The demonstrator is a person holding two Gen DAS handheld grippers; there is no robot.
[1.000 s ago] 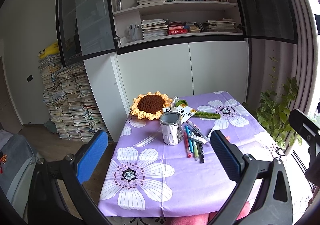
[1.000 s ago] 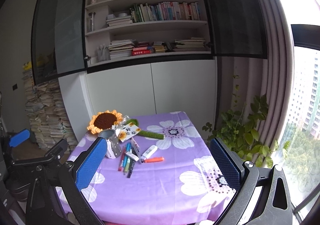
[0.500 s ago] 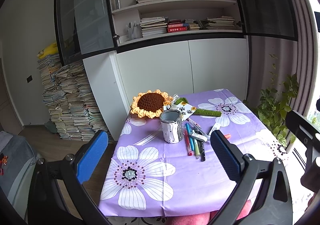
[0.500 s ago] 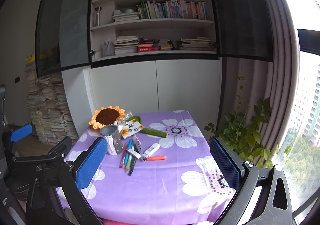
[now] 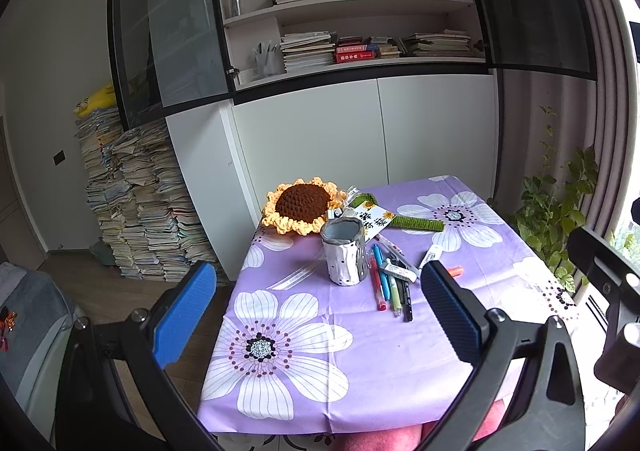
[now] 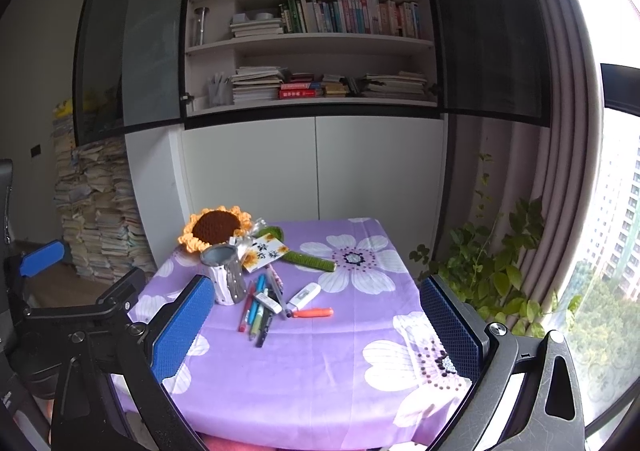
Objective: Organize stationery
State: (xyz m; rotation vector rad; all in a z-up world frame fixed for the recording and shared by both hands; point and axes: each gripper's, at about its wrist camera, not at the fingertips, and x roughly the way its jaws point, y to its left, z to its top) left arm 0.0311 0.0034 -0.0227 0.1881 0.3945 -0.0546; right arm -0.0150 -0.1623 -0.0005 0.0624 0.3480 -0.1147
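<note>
Loose pens [image 5: 390, 283] lie fanned on the purple floral tablecloth [image 5: 400, 351], ahead of the left gripper [image 5: 316, 315], just beside a grey pen cup [image 5: 346, 251]. Crochet sunflower [image 5: 302, 205] sits beyond. Both the left gripper and right gripper [image 6: 316, 325] hang wide apart, holding nothing, short of the table.

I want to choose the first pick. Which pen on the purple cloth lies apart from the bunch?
The orange marker. It lies alone, crosswise, right of the bunch of pens beside the grey pen cup.
</note>
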